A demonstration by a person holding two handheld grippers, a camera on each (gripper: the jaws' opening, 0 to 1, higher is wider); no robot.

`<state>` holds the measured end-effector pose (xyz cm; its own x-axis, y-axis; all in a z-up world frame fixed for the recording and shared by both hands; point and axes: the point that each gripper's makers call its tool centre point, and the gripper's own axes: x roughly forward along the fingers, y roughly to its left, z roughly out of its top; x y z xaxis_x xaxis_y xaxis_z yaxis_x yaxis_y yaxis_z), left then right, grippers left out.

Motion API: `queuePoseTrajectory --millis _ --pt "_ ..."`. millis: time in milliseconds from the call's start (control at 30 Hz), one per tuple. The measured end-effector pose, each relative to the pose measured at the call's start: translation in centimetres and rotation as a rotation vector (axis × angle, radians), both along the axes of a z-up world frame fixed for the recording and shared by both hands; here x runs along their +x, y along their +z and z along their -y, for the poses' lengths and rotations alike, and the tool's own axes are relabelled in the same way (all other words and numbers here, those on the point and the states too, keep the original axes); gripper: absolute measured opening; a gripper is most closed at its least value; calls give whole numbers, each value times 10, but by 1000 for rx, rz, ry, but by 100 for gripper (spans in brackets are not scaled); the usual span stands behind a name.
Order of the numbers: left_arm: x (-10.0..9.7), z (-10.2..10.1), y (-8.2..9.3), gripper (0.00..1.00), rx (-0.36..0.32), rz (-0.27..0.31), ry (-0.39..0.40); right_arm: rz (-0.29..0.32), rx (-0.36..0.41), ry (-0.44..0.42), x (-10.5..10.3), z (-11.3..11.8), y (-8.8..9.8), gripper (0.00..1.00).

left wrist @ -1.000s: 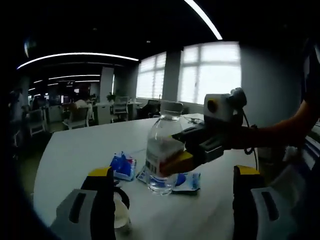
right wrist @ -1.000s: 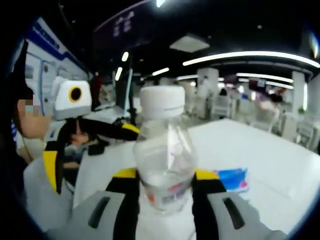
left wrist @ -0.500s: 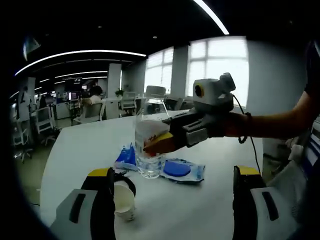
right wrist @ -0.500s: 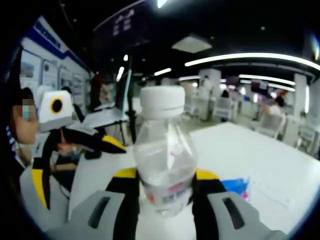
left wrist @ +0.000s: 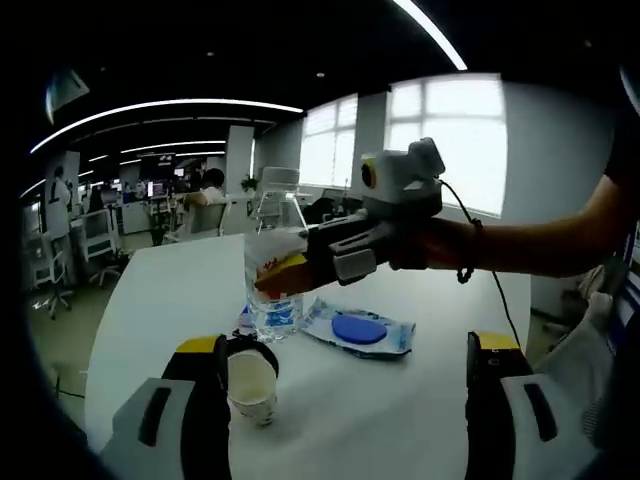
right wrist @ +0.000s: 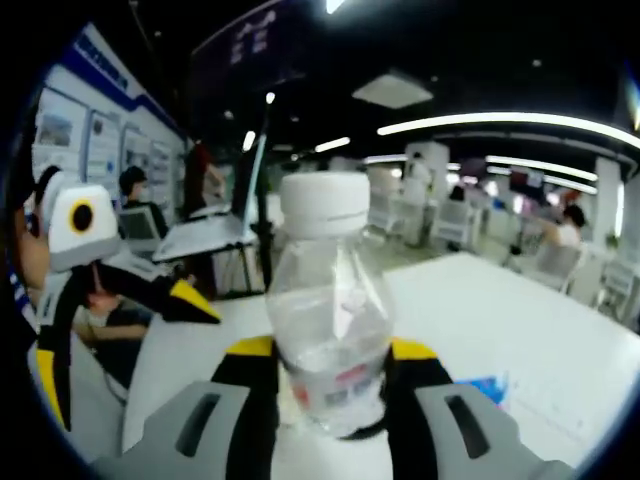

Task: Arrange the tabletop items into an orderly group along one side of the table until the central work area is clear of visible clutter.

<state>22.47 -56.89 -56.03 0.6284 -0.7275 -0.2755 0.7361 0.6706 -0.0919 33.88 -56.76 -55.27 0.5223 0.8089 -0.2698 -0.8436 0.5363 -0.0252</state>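
Gripping a clear ribbed bottle (right wrist: 330, 330), right gripper (right wrist: 330, 352) jaws closed

We see an open office around the white table (left wrist: 160, 300): bright windows (left wrist: 440, 130) beyond it, ceiling light strips (left wrist: 170, 106) curving overhead, and desks with chairs (left wrist: 50, 285) farther off.

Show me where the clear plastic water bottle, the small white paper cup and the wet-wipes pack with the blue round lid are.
Clear plastic water bottle (right wrist: 325, 330), right gripper view: on its transparent body.
Small white paper cup (left wrist: 252, 385), left gripper view: on its inside wall.
Wet-wipes pack with the blue round lid (left wrist: 358, 329), left gripper view: on the lid.
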Motion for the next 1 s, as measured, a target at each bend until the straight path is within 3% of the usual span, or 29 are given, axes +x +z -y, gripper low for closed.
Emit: queuePoseTrajectory --millis 467,1000 --pt "-3 -12 -5 100 3 -1 24 37 4 17 26 -30 0 36" --pt "-4 -19 -15 100 -1 -11 43 51 -1 42 49 -60 -24 36"
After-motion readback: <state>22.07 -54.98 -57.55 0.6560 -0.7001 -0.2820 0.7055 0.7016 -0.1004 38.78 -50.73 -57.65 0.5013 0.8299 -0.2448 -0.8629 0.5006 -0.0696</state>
